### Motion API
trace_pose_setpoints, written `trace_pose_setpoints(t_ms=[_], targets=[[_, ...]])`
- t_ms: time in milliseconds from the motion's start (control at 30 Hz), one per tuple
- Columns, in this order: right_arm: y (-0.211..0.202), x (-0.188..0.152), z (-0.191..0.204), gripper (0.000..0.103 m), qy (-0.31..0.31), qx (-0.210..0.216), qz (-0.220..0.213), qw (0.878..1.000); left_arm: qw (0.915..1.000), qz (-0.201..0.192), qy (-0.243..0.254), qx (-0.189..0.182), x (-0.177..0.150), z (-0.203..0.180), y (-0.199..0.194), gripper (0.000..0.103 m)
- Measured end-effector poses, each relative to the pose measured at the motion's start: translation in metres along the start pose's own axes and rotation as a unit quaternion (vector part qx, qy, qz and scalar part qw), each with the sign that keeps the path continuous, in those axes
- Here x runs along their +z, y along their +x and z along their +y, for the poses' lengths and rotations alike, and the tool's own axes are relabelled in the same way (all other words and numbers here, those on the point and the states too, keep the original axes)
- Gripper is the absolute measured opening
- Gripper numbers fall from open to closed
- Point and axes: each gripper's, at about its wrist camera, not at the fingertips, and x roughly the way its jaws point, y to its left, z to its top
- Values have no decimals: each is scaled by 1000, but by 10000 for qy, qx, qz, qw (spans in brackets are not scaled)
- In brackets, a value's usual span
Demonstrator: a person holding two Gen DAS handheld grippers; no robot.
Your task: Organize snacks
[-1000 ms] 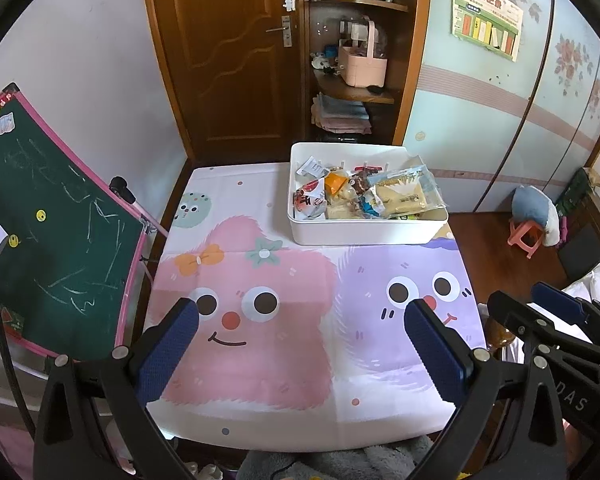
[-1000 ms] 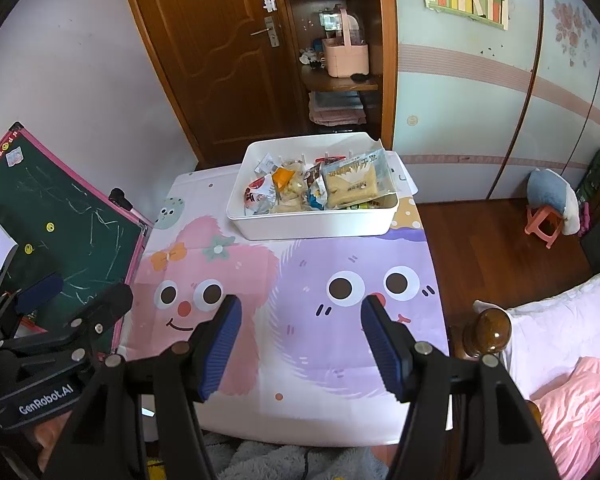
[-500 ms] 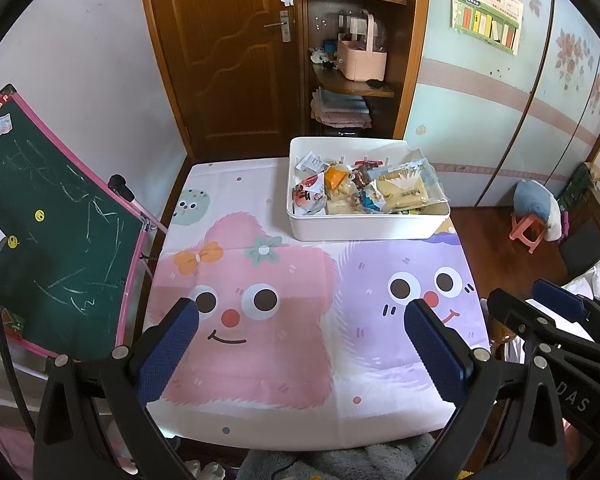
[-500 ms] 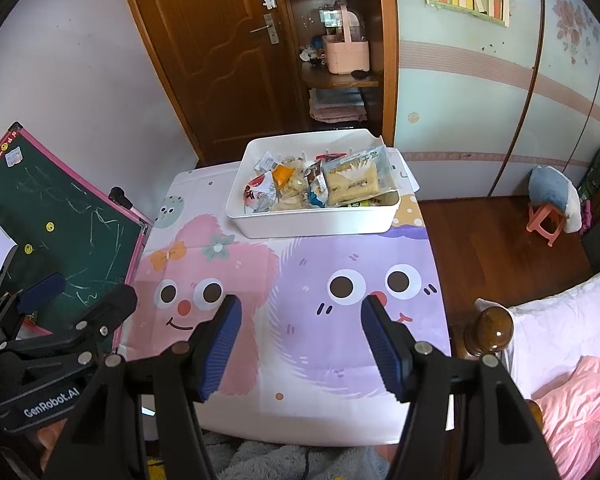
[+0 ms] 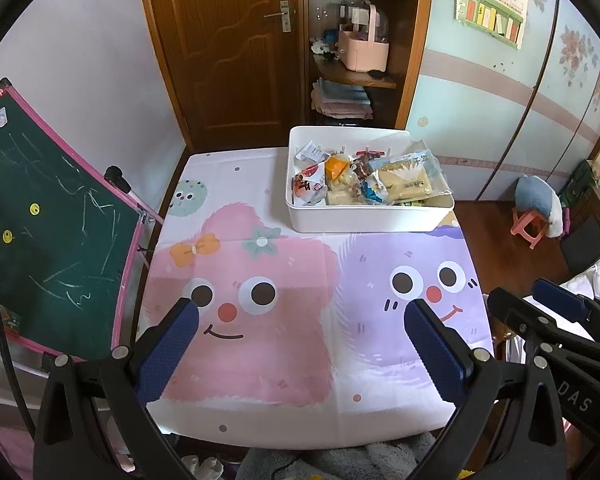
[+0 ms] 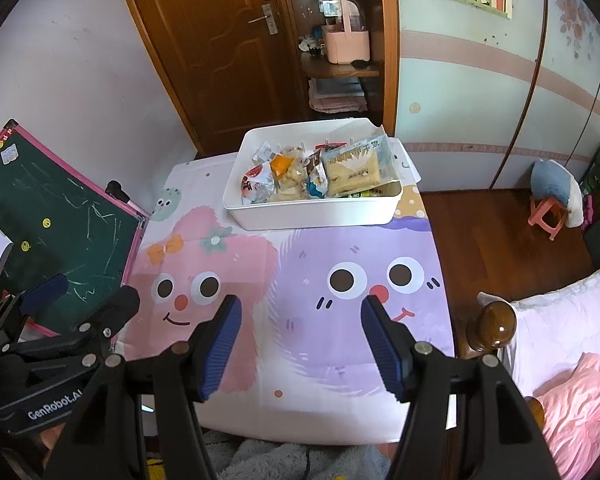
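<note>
Inside white bin [image 5: 364, 220] | snack packets [image 5: 404, 182] overlap | lower ones hidden

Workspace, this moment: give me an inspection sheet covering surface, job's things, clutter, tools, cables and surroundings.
Surface: table under a cartoon-monster cloth, bare in the near half.
Job's things: white bin at the far edge, piled with wrapped snacks; none lie outside it.
Clutter: nothing seen on the cloth.
Tools: left tool open and empty; right tool open and empty; both hover above the near edge.
Cables: a thin dark cable at the far left, off the table.
Surroundings: green chalkboard leaning left; wooden door and shelves behind; pink stool and bed at right.
</note>
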Motion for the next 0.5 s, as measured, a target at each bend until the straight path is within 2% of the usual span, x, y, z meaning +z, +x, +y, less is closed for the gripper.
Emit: trace_pose_setpoints(t_ms=[500], targets=[[6, 2, 3, 63, -19, -6, 42, 10000, 10000, 67, -31, -8, -2, 2, 6, 102]])
